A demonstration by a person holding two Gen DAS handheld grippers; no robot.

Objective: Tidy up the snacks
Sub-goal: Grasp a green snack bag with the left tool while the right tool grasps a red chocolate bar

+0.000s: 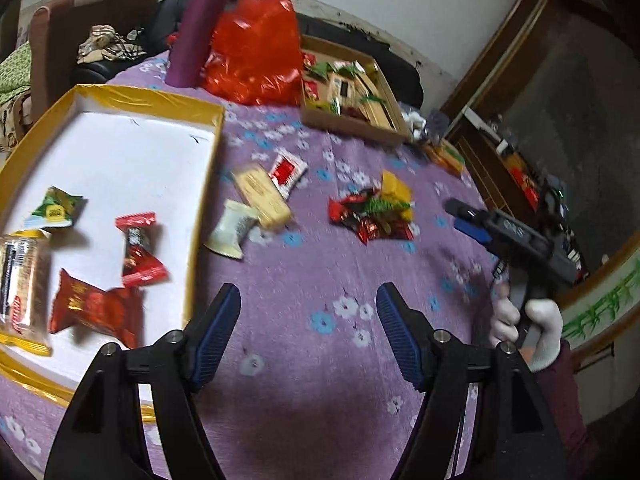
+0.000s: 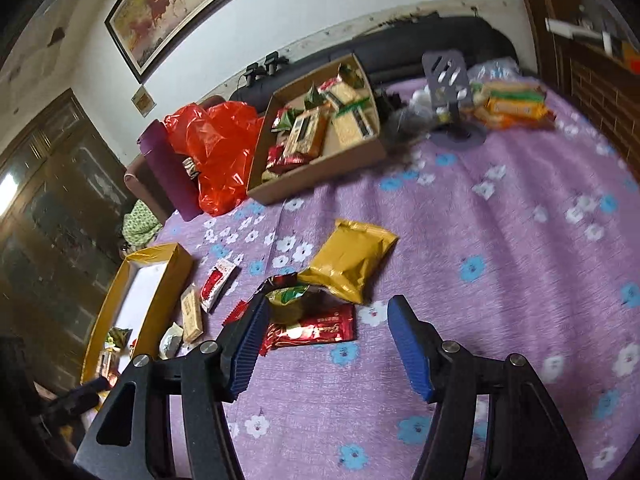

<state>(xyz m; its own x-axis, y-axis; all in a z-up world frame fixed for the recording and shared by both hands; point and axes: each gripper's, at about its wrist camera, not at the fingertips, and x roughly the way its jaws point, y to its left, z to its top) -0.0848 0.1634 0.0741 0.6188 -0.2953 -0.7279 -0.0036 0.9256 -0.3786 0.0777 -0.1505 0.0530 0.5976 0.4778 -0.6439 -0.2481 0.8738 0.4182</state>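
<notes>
Purple floral cloth (image 1: 312, 280) under both grippers (jaws apart, empty).

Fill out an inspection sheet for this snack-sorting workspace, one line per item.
Surface: purple floral tablecloth, covering the table.
Job's things: yellow-rimmed tray holds four wrapped snacks; cardboard box holds more; loose snack pile, gold packet and three separate snacks lie on the cloth between the boxes.
Clutter: red plastic bag, purple bottle, grey stand, biscuit packs at the far edge.
Grippers: left hand-held gripper open, nothing between its pads; right hand-held gripper open, empty, just short of the pile.
Cables: nothing seen.
Surroundings: framed painting, wooden cabinet, dark sofa behind the table.
</notes>
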